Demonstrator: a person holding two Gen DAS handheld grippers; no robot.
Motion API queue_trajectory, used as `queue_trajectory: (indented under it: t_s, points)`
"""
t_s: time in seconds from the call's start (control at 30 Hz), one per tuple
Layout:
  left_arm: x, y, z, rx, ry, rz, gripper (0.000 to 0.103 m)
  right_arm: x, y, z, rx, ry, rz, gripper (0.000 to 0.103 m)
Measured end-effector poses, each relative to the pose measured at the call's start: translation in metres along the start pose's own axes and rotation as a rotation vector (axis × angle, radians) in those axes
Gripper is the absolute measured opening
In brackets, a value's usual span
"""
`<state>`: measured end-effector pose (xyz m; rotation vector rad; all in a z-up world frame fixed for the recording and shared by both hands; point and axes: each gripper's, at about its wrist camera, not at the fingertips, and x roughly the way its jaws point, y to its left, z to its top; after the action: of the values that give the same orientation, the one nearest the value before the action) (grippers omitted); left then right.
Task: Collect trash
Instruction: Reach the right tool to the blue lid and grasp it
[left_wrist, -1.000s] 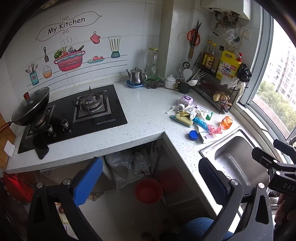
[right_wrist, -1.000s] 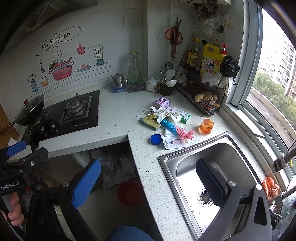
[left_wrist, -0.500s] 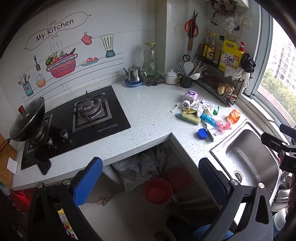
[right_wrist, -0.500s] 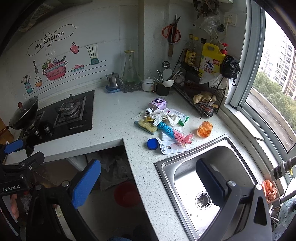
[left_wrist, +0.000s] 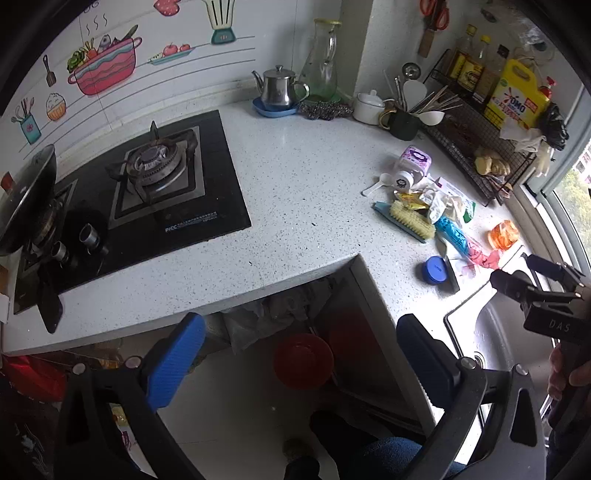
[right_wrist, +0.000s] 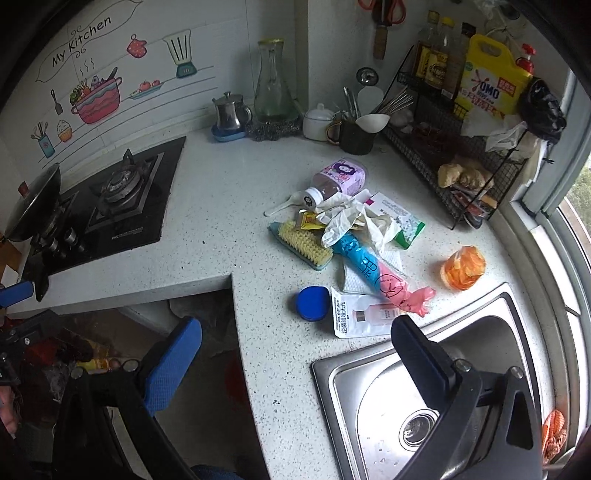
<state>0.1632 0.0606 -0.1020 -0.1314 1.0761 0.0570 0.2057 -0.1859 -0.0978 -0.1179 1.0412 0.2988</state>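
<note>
A heap of trash lies on the white counter (right_wrist: 221, 206) beside the sink: a purple-labelled bottle (right_wrist: 338, 179), crumpled white paper (right_wrist: 343, 218), a blue-and-pink plastic wrapper (right_wrist: 373, 273), a white sachet (right_wrist: 362, 314), a blue lid (right_wrist: 313, 302) and an orange bag (right_wrist: 463, 267). The heap also shows in the left wrist view (left_wrist: 439, 218). My right gripper (right_wrist: 295, 354) is open and empty, just short of the blue lid. My left gripper (left_wrist: 299, 354) is open and empty above the floor gap. A red bin (left_wrist: 303, 360) stands under the counter.
A yellow scrub brush (right_wrist: 304, 242) lies in the heap. A steel sink (right_wrist: 424, 398) is at the right. A gas hob (left_wrist: 147, 184) with a wok (left_wrist: 26, 206) is at the left. A wire rack (right_wrist: 450, 147), kettle (right_wrist: 229, 112) and jug (right_wrist: 273, 85) line the back.
Both grippers have moved forward and lower towards the counter. The trash heap looms larger in the right wrist view. Nothing has been taken hold of.
</note>
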Motion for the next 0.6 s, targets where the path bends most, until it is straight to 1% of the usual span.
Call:
queue_trajectory:
  t_s: [0.03,0.1,0.13,0.17,0.3,0.37,0.47,0.6]
  points:
    - [0.01,-0.001,0.003,-0.007,0.01,0.005,0.103,0.013,-0.003,0.001,0.003,0.027,0.028,0.102]
    - [0.028,-0.006,0.01,-0.007,0.029,0.026,0.103,0.04,-0.009,0.003,0.017,0.095,0.082,0.093]
    - [0.036,-0.009,0.013,-0.002,0.036,0.037,0.103,0.052,-0.01,0.003,0.02,0.129,0.099,0.084]
    - [0.045,-0.012,0.014,0.004,0.046,0.045,0.103,0.065,-0.011,0.001,0.018,0.162,0.106,0.08]
    - [0.076,-0.02,0.02,0.022,0.084,0.043,0.103,0.101,-0.012,-0.007,0.015,0.269,0.12,0.07]
    - [0.089,-0.027,0.021,0.037,0.102,0.044,0.103,0.114,-0.016,-0.011,0.031,0.302,0.119,0.069]
    - [0.104,-0.036,0.021,0.061,0.129,0.043,0.103,0.124,-0.023,-0.012,0.06,0.323,0.113,0.069]
    - [0.116,-0.043,0.019,0.078,0.155,0.041,0.103,0.131,-0.03,-0.008,0.085,0.312,0.1,0.069]
